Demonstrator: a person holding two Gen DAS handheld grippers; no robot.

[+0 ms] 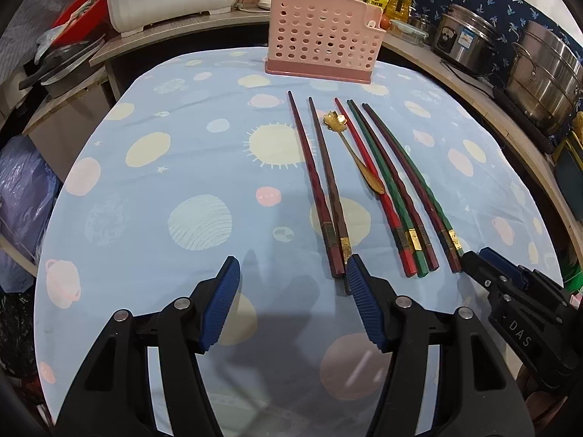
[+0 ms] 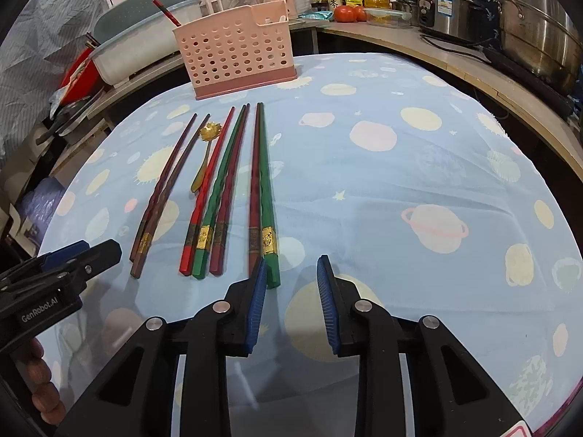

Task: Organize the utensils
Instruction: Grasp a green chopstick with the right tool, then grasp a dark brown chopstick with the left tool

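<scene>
Now we look over the bench (image 1: pixel 145 189), draped in a pale blue cloth printed with planets and suns. At its far edge, near the middle, we see the pink holder (image 1: pixel 322 42), a perforated plastic caddy standing upright on a darker pink base.

Both our tongs hover low above the near edge. The left tongs (image 1: pixel 293 304) are released, blue pads spread wide with nothing between them; the right pad sits just beside the butt ends of the leftmost chopsticks. The right tongs (image 2: pixel 289 304) are also released and empty, the left pad close against the butt of the green chopstick furthest right.

Between holder and tongs lie the chopsticks (image 1: pixel 364 185), seven in all, tips toward the holder and butts toward us. We count a brown pair (image 1: pixel 320 185) on the left, touching near their butts, then a group of three, red, green and dark red, and a pair well apart to the right, one dark red and one green. Each bears a gold band near its butt.

Smallest is the gold spoon (image 1: pixel 351 149), its flower-shaped bowl toward the holder, lying between the brown pair and the red chopstick, its handle touching that chopstick.
</scene>
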